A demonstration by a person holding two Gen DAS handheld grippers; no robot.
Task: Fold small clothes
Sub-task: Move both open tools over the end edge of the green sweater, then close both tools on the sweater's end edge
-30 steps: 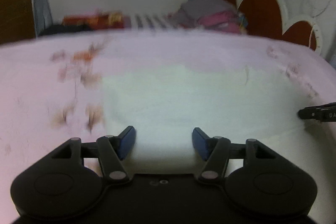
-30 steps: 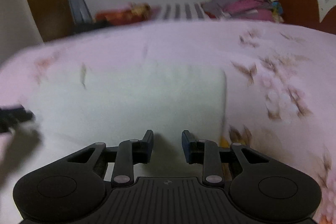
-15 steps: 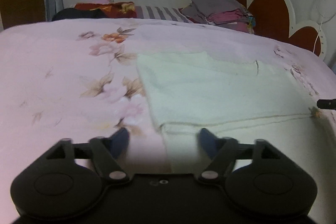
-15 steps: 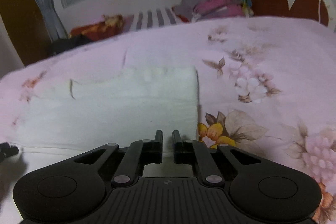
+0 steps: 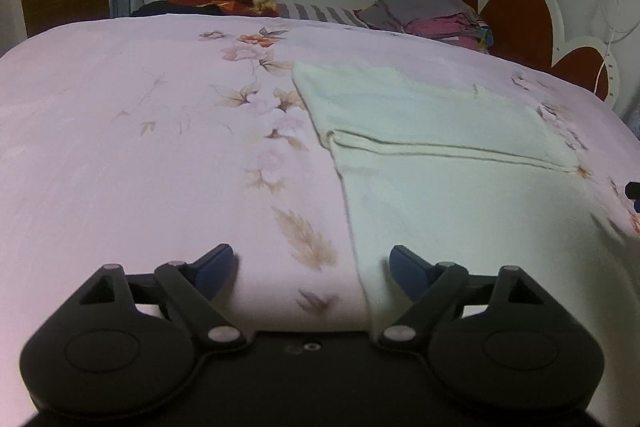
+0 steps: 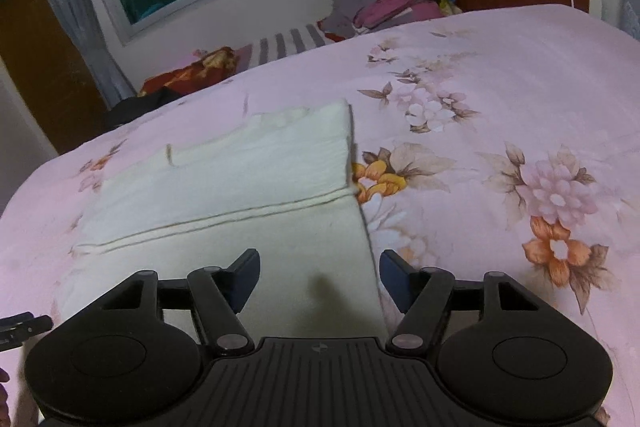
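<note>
A pale cream cloth [image 5: 448, 155] lies flat on the pink flowered bedspread [image 5: 120, 147], with its far part folded over the near part along a seam line. It also shows in the right wrist view [image 6: 248, 187]. My left gripper [image 5: 310, 267] is open and empty over the cloth's near left edge. My right gripper [image 6: 318, 271] is open and empty over the cloth's near right corner. The tip of the right gripper shows at the right edge of the left view [image 5: 634, 191], and the left gripper's tip at the left edge of the right view [image 6: 20, 325].
A stack of folded clothes [image 5: 432, 15] sits at the far side of the bed near the heart-shaped headboard [image 5: 520, 15]. Dark and red fabric [image 5: 216, 5] and a striped pillow lie below the window. The bed edge curves away at left.
Both grippers have pulled back toward the near edge of the cloth and risen. The right gripper's jaws, nearly shut half a second ago, have opened wide. The left stayed open.
</note>
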